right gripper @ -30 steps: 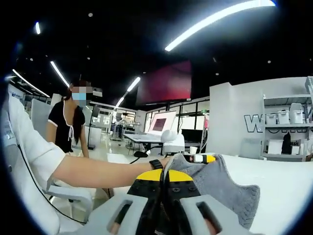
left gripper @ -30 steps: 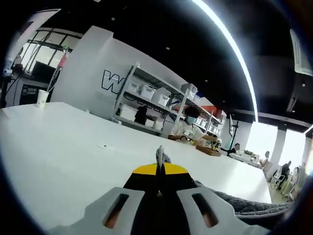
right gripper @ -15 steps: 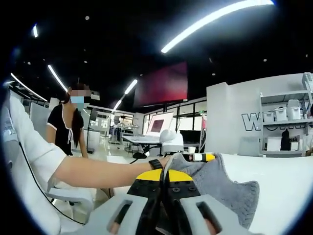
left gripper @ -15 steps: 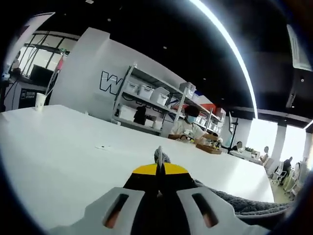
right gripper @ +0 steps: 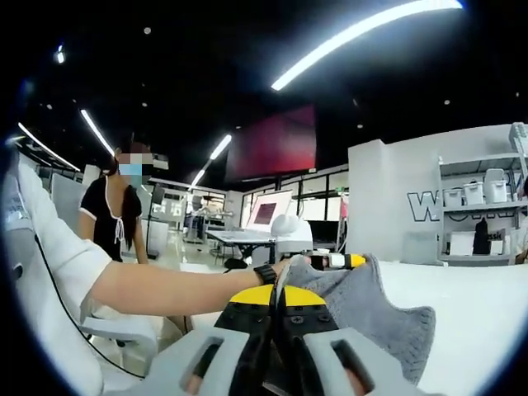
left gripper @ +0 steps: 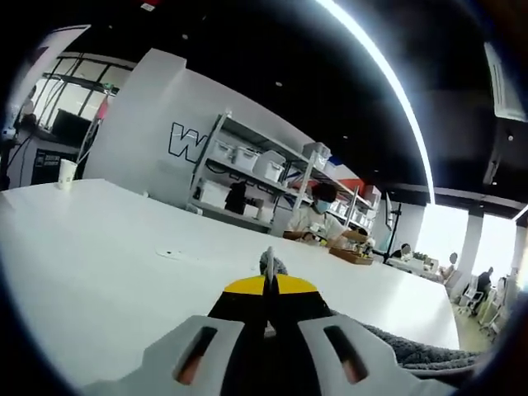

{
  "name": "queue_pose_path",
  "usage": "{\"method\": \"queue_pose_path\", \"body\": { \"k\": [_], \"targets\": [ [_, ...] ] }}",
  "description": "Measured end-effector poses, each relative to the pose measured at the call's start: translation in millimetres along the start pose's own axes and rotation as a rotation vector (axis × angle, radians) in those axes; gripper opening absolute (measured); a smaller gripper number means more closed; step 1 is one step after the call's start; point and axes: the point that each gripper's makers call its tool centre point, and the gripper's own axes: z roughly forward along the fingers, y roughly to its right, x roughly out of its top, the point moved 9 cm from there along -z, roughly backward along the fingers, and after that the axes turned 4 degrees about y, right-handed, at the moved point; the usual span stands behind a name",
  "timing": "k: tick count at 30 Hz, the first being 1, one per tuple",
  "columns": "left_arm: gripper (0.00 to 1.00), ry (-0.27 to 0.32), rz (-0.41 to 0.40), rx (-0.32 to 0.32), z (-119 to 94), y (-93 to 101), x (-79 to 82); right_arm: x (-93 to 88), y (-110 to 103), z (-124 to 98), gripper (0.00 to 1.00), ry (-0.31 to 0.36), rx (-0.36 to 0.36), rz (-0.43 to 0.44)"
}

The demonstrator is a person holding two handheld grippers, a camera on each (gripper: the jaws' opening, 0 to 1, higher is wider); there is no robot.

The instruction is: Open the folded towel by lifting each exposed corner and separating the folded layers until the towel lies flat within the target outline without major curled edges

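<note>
In the left gripper view the left gripper [left gripper: 268, 285] has its jaws pressed together on a thin edge of the grey towel [left gripper: 412, 353], which trails off to the right of the jaws and lies low over the white table [left gripper: 99, 247]; a paper cup [left gripper: 65, 174] stands far off on the table, well apart from the towel, and a small flat scrap [left gripper: 169, 254] lies on the bare top between cup and towel; beyond the table stands a shelf rack [left gripper: 264, 177] with white bins, and a seated person [left gripper: 318, 216] is just beside it.

In the right gripper view the right gripper [right gripper: 278, 295] pinches another edge of the towel [right gripper: 371, 309], its jaws closed on the cloth; the towel rises in a fold to the right of the jaws, hiding part of the table [right gripper: 478, 297] behind it; past the towel's top edge the left gripper [right gripper: 334, 261] shows, and a bare forearm [right gripper: 165, 289] with a dark wristband [right gripper: 264, 275] reaches to it; a standing person [right gripper: 115, 210] is well behind the towel, near white chairs [right gripper: 33, 272].
</note>
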Motion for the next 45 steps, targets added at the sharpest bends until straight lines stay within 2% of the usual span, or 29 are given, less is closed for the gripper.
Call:
{"method": "queue_pose_path", "body": {
  "k": [2,9,10,15,20,24,30,45],
  "targets": [
    [0.01,-0.004,-0.02,0.003,1.6,-0.1,2.1,-1.9,0.2,-2.9,0.0,-0.011,-0.014,-0.019],
    [0.01,0.002,0.018,-0.015,4.7,10.3,6.1,-0.7,2.1,-9.5,0.0,-0.007,-0.021,-0.018],
    [0.01,0.0,0.009,-0.023,7.9,14.6,7.2,3.9,5.2,-15.4,0.0,0.005,-0.045,-0.021],
    [0.01,0.005,0.03,-0.041,13.2,26.2,9.5,10.8,7.8,-19.9,0.0,0.017,-0.055,-0.037],
    [0.01,0.008,0.017,-0.044,14.2,28.5,9.9,14.3,10.9,-24.0,0.0,0.03,-0.085,-0.041],
    [0.01,0.001,0.048,-0.047,16.2,32.1,10.0,15.8,12.7,-25.4,0.0,0.033,-0.1,-0.047],
    [0.01,0.016,0.033,-0.056,19.2,38.6,11.7,19.4,12.9,-28.2,0.0,0.039,-0.12,-0.061],
    [0.01,0.037,0.03,-0.085,30.8,55.0,22.3,29.8,18.9,-39.6,0.0,0.073,-0.182,-0.079]
  ]
}}
